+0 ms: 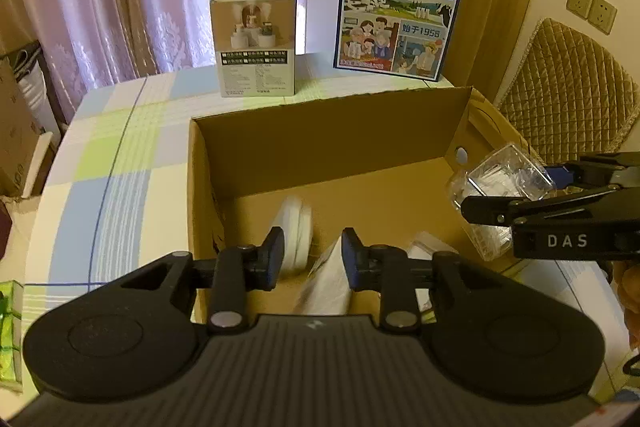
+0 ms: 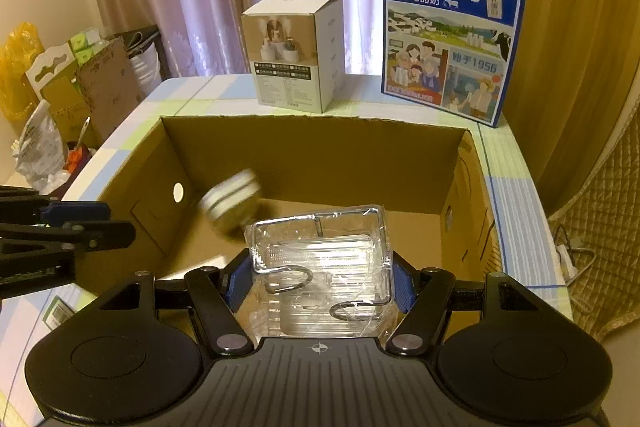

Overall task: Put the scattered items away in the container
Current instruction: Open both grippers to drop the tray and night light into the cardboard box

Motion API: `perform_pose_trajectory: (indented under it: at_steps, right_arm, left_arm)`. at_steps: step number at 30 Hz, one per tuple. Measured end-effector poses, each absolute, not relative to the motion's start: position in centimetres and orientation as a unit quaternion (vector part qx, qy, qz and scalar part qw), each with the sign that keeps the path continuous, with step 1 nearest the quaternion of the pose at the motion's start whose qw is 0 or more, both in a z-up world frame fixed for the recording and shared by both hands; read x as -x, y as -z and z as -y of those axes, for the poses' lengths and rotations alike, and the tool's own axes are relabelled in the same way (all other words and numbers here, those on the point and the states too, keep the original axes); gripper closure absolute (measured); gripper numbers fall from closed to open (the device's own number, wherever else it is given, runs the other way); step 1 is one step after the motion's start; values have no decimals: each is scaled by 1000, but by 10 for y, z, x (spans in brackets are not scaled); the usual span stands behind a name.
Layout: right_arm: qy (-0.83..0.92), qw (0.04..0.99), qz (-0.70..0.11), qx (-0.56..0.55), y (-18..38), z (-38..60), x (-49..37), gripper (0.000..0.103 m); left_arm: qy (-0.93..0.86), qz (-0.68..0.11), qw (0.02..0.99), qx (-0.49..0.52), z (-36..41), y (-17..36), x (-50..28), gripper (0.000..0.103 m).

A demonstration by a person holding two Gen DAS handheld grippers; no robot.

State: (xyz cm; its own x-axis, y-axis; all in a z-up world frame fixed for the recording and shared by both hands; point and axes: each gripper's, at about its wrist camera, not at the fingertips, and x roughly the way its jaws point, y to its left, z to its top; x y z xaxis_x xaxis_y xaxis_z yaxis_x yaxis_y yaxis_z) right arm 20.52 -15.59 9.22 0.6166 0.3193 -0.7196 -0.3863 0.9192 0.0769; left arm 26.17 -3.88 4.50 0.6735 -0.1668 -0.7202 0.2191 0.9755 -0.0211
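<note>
While the right gripper [image 2: 320,283] clamps a clear plastic-wrapped box [image 2: 320,259] between its blue pads above the near right part of the open cardboard box [image 1: 320,143], the left gripper [image 1: 312,255] hangs over the box's near left part with its jaws parted and nothing between them. A round white item [image 1: 298,231], blurred in both views, is inside the cardboard box near its left wall, and a white packet [image 1: 328,283] lies beside it at the near wall. The cardboard box sits on the bench [image 1: 120,155], covered in a checked cloth. At the bench's far edge stand a white product carton [image 1: 256,39] and, to its right, a blue milk carton [image 1: 400,7].
</note>
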Motion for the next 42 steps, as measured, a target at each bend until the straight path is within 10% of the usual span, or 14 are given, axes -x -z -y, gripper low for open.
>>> perform_pose_trajectory:
  at_steps: [42]
  right_arm:
    - [-177, 896, -400, -72, -103, 222, -17, 9]
  left_arm:
    - [52, -357, 933, 11, -8, -77, -81, 35]
